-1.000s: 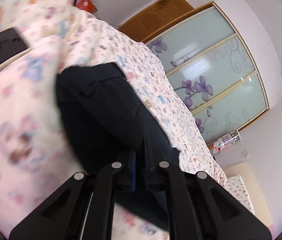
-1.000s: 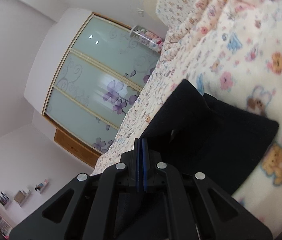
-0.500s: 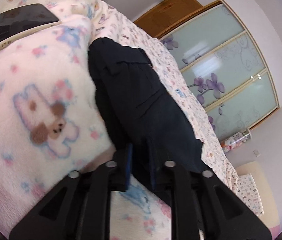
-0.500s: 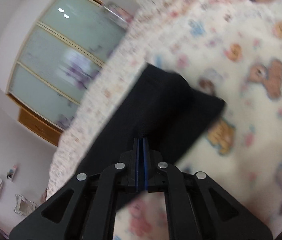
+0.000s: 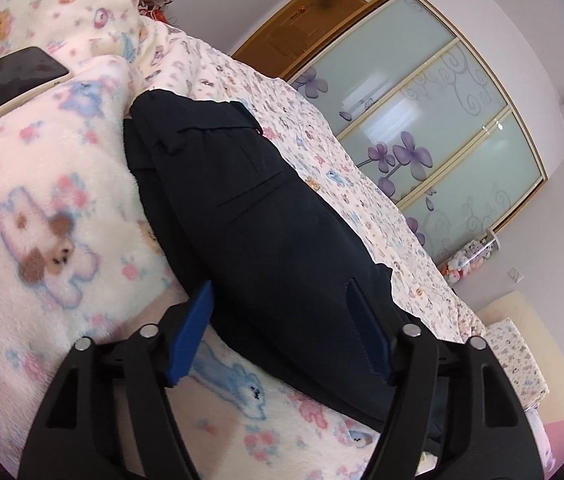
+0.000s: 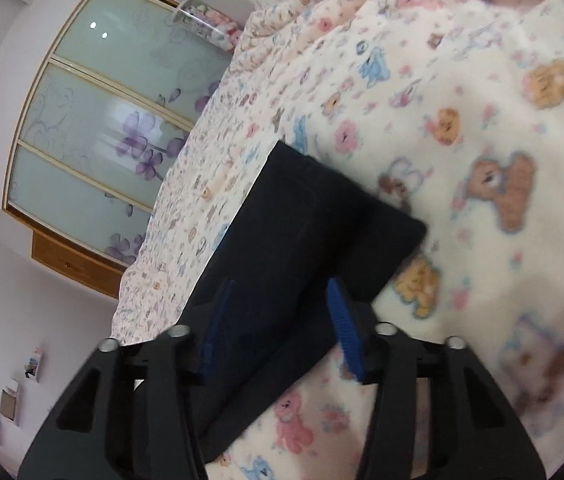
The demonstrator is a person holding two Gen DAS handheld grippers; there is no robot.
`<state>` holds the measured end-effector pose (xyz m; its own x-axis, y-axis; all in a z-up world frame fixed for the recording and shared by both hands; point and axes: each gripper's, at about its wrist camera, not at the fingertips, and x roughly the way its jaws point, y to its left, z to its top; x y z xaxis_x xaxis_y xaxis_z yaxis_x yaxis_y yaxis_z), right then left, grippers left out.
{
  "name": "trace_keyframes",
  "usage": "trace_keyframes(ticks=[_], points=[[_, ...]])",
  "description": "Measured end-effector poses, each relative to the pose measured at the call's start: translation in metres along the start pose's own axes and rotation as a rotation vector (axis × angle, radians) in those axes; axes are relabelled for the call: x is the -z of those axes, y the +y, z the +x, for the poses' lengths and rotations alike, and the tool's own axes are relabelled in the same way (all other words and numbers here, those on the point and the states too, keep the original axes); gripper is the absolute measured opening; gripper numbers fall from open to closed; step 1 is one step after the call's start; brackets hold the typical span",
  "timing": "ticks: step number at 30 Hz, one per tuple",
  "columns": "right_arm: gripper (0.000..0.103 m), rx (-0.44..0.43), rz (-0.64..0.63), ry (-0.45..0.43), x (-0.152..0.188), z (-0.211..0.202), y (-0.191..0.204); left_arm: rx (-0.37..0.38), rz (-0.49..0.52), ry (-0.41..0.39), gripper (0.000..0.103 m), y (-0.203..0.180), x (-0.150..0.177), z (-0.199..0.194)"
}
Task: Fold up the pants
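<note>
Dark navy pants (image 5: 266,224) lie on a cream blanket with a cartoon animal print (image 5: 42,208). In the left wrist view the waistband and pocket end points away from me. My left gripper (image 5: 282,320) is open, its blue pads (image 5: 192,328) apart over the near part of the pants, holding nothing. In the right wrist view the folded leg end of the pants (image 6: 301,232) lies on the blanket (image 6: 501,140). My right gripper (image 6: 278,320) is open above it, its blue pads (image 6: 345,328) spread and empty.
A dark tablet or phone (image 5: 6,76) lies on the blanket at the far left. A wardrobe with frosted glass doors and purple flowers (image 5: 433,120) stands beyond the bed. A floral sheet (image 6: 202,184) covers the bed's far side. Plush toys (image 5: 469,256) sit near the wardrobe.
Both grippers were shut on the pants and carried them down onto the blanket. Now both have opened and let go, and the pants lie flat.
</note>
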<state>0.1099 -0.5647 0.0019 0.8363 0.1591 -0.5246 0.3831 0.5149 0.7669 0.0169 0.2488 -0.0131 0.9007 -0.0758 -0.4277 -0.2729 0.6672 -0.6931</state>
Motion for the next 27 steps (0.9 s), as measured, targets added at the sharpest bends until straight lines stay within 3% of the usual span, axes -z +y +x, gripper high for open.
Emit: trace_keyframes(ticks=[5, 7, 12, 14, 16, 18, 20, 22, 25, 27], points=[[0.042, 0.104, 0.064, 0.048, -0.002, 0.03, -0.005, 0.0, 0.034, 0.005, 0.086, -0.004, 0.0, 0.001], [0.004, 0.096, 0.053, 0.054, -0.003, 0.037, -0.003, 0.0, 0.045, 0.008, 0.088, -0.005, 0.0, 0.001], [0.004, -0.026, -0.099, -0.057, -0.004, -0.007, 0.038, 0.005, 0.038, 0.007, 0.088, -0.003, -0.001, 0.002], [0.004, -0.037, -0.117, -0.087, -0.005, -0.022, 0.039, 0.007, 0.034, 0.008, 0.088, -0.002, -0.001, 0.002], [0.004, 0.019, -0.128, -0.09, -0.001, -0.024, 0.031, 0.007, 0.034, 0.006, 0.088, -0.002, -0.001, 0.002], [0.004, 0.139, -0.105, 0.001, 0.004, 0.002, 0.002, 0.01, 0.03, 0.005, 0.088, -0.001, -0.002, 0.002], [0.004, 0.16, -0.066, 0.079, 0.011, 0.016, -0.022, 0.016, 0.026, 0.009, 0.088, 0.001, -0.003, 0.001], [0.012, 0.16, -0.097, 0.052, 0.017, 0.005, -0.02, 0.028, 0.013, 0.007, 0.088, 0.003, -0.004, -0.002], [0.023, 0.229, -0.124, 0.019, 0.021, -0.018, -0.007, 0.052, -0.012, 0.009, 0.089, 0.007, -0.006, -0.007], [0.025, 0.186, -0.115, -0.02, 0.024, -0.036, 0.004, 0.065, -0.027, 0.005, 0.089, 0.007, -0.006, -0.011]])
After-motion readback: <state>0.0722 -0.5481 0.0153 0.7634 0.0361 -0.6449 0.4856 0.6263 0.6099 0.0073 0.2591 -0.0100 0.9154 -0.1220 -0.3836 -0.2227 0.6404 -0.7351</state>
